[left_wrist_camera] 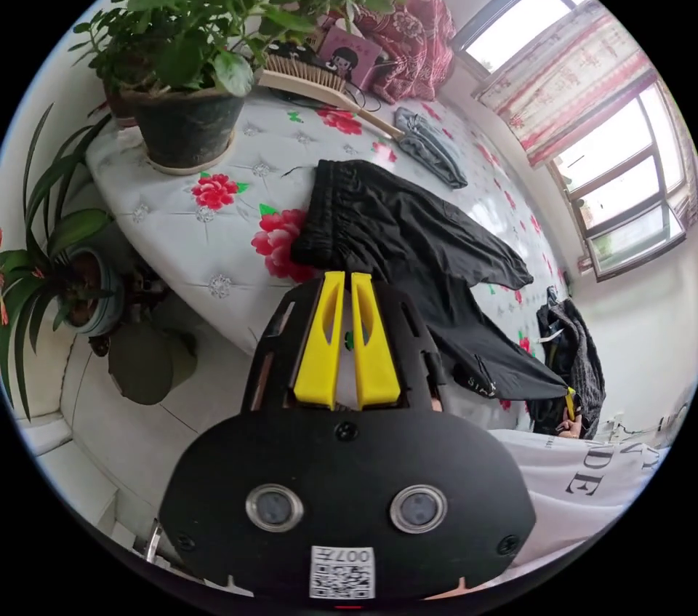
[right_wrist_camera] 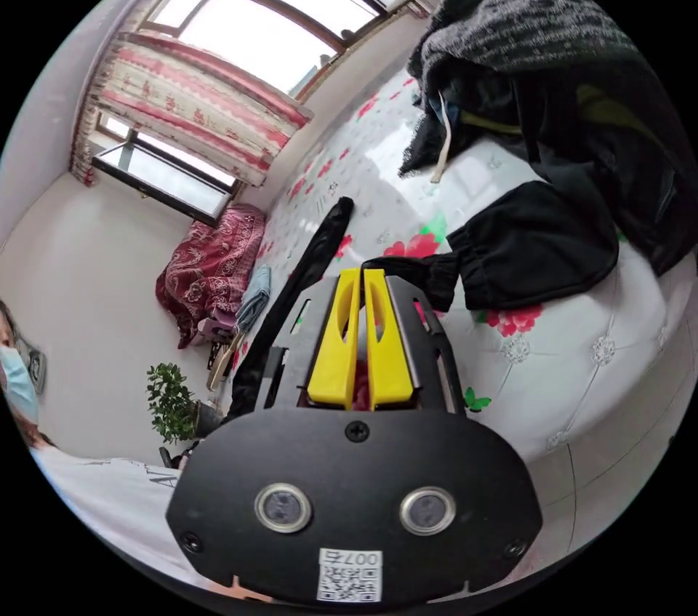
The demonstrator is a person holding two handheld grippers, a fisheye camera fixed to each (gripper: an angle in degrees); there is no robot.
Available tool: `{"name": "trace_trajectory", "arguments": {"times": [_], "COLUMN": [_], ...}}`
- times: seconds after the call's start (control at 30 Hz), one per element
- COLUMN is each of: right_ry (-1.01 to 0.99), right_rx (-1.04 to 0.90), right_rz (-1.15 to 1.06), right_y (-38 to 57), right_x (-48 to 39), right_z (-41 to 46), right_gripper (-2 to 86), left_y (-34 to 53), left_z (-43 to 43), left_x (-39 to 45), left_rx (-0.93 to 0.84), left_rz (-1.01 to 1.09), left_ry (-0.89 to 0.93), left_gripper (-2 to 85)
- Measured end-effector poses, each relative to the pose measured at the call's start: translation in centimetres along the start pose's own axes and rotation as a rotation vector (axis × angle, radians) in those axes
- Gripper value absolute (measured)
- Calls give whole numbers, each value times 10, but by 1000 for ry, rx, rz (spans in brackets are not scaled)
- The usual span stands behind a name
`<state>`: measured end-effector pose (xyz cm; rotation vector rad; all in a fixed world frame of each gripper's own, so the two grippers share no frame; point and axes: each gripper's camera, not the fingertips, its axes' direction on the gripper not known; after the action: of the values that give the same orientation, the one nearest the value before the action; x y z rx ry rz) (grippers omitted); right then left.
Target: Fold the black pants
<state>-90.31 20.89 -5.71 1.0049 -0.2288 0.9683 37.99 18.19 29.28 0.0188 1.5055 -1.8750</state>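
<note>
Mid-fold. Black pants (left_wrist_camera: 407, 238) on floral bed (left_wrist_camera: 218, 238), waist at 12 o'clock of L gripper (left_wrist_camera: 347, 274), jaws nearly closed on waistband; R gripper (right_wrist_camera: 361, 272) pinching cuff (grip looks firm). Next: carry cuff toward waist, both tight.

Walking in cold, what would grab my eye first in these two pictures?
Probably the black pants stretched over the white flowered bed cover, with the left gripper pinching the waistband and the right gripper pinching a cuff. Next, the leafy potted plant standing on the bed's corner beyond the waistband.
</note>
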Motion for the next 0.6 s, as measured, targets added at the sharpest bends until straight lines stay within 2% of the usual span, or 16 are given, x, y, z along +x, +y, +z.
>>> {"name": "trace_trajectory", "arguments": {"times": [0.07, 0.17, 0.27, 0.6], "right_ry": [20, 36, -21, 73], "right_rx": [11, -49, 17, 125], "right_rz": [-45, 8, 56, -64], "right_y": [6, 22, 32, -30], "right_x": [-6, 4, 5, -105], "right_z": [-13, -11, -15, 45], "right_gripper": [-2, -2, -3, -2], "left_y": [8, 23, 28, -35], "left_z": [-23, -42, -39, 2], "left_x": [-5, -24, -38, -20], "left_rx": [32, 51, 25, 43], "left_rz": [1, -58, -100, -122], "left_ry": [15, 19, 13, 22], "left_gripper": [-8, -8, -8, -7]}}
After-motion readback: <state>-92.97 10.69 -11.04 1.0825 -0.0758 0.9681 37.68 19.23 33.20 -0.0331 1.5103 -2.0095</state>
